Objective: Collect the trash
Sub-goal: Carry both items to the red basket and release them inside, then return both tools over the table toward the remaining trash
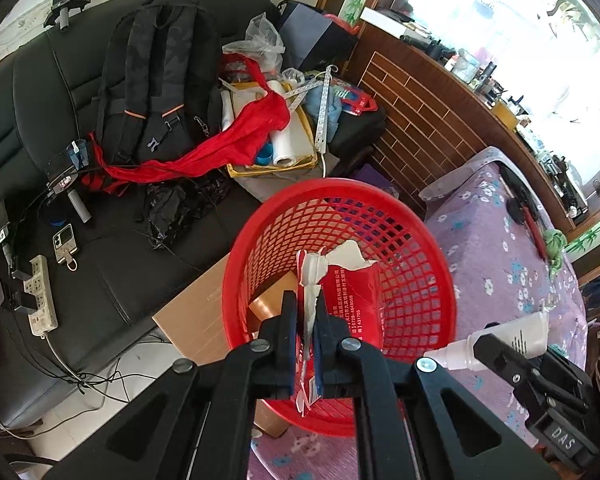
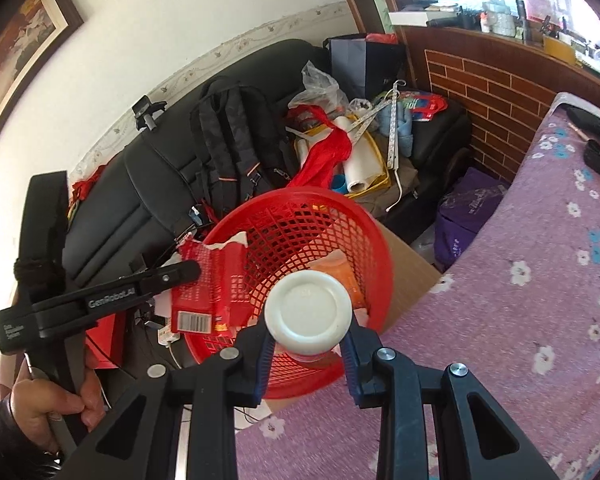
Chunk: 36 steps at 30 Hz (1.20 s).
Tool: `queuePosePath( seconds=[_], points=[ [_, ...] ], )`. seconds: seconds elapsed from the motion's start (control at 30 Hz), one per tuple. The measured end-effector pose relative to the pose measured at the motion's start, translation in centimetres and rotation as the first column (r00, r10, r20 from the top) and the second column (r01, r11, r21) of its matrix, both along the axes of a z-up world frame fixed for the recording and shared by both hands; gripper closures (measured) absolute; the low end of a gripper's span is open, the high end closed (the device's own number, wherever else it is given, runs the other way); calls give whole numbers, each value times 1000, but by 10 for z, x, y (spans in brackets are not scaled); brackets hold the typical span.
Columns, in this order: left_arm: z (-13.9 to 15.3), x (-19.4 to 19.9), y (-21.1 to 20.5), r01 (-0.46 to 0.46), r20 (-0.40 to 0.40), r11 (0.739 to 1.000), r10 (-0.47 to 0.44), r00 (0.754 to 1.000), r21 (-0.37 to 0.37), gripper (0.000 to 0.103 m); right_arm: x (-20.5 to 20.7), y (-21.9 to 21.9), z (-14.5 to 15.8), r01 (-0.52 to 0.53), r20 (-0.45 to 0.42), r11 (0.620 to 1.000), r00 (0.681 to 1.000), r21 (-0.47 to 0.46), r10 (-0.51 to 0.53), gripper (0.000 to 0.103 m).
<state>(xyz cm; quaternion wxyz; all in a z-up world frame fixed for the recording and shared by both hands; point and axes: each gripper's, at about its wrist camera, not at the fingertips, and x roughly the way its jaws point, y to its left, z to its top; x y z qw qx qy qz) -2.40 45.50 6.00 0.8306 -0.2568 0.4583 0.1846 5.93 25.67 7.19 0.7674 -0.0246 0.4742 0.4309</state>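
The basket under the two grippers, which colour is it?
Red, with an open lattice wall. The basket shows best in the left wrist view.

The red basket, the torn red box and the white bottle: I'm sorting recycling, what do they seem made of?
Red basket: moulded plastic, glossy, with an open lattice wall.
Torn red box: printed cardboard, probably; the ragged tear shows a white core.
White bottle: smooth, slightly translucent plastic, by the look of it.
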Motion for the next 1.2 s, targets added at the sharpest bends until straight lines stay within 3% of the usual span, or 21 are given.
queuePosePath(
  seconds=[0.23, 0.3, 0.33, 0.37, 0.43, 0.6, 0.83, 1.07, 1.2],
  points=[
    [-16, 16, 8, 10, -33, 1000, -10, 999, -6, 97, 4, 12, -22, -8, -55, 1000, 998, -21, 7, 69],
    [-18, 19, 8, 11, -46, 1000, -11, 999, -6, 90, 5, 11, -26, 3, -71, 1000, 997, -27, -5, 67],
    [-19, 20, 9, 11, -50, 1000, -11, 999, -10, 76, 6, 10, -27, 8, -76, 1000, 997, -29, -10, 65],
    [-19, 20, 9, 10, -49, 1000, -11, 999, -10, 53, 6, 8, -27, 17, -75, 999, 997, -30, -19, 63],
    [-17, 19, 8, 13, -32, 1000, -14, 999, -12, 40, 6, 2, -25, 27, -67, 999, 997, -18, -28, 33],
    [-7, 16, 2, 16, -14, 1000, -16, 1000, 12, 39, 6, -15, -11, 63, -35, 998, 997, 5, -62, 33],
    [9, 1, -7, -22, 23, 1000, 22, 999, 6, 31, 4, -55, 4, 114, -3, 994, 994, 2, -114, 32],
    [18, -11, -38, -6, 64, 1000, 8, 998, -26, 20, -1, -104, 10, 174, 7, 985, 985, -15, -174, 20],
    [21, -15, -67, 22, 75, 999, -19, 997, -33, 16, -5, -136, 19, 210, 22, 978, 978, -3, -209, 8]
  ],
)
